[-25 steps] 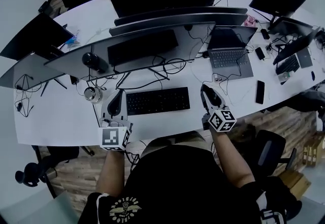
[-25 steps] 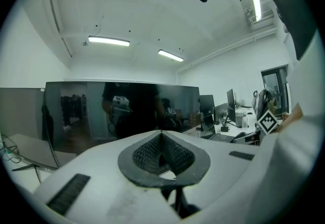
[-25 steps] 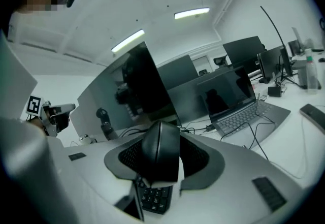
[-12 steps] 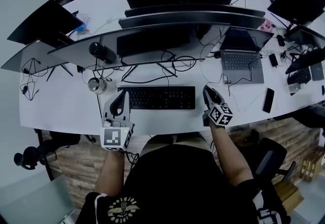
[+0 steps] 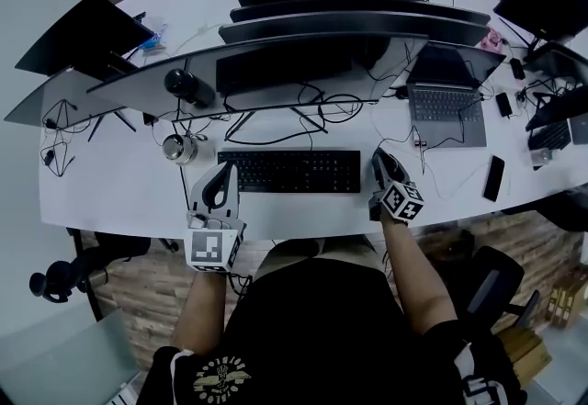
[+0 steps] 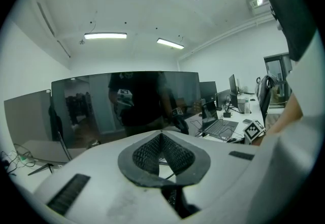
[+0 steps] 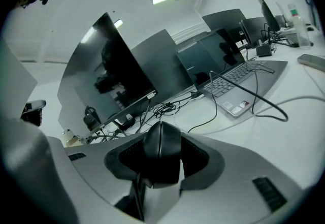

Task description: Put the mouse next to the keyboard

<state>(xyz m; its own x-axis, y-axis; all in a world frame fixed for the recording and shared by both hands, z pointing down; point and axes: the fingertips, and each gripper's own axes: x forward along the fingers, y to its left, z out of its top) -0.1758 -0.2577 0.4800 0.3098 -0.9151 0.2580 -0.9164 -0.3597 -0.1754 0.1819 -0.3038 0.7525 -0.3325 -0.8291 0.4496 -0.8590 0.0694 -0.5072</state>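
Note:
A black keyboard (image 5: 289, 171) lies on the white desk (image 5: 110, 201) in front of the curved monitors. My right gripper (image 5: 381, 164) is just off the keyboard's right end, low over the desk. It is shut on a black mouse (image 7: 161, 153), which fills the gap between the two pads and stands nose up in the right gripper view. From the head view the mouse is mostly hidden inside the jaws. My left gripper (image 5: 223, 177) rests at the keyboard's left end with its fingertips together and nothing between them (image 6: 161, 135).
Tangled cables (image 5: 317, 114) run behind the keyboard under the monitors (image 5: 312, 63). A grey laptop (image 5: 447, 111) and a phone (image 5: 494, 178) lie to the right. A round metal object (image 5: 179, 149) and a black cylinder (image 5: 188, 86) stand at the left. The desk's front edge is near both grippers.
The head camera has shifted, so the desk sits lower in the picture. My right gripper with the mouse stands slightly closer to the keyboard's right end. The left gripper has hardly moved.

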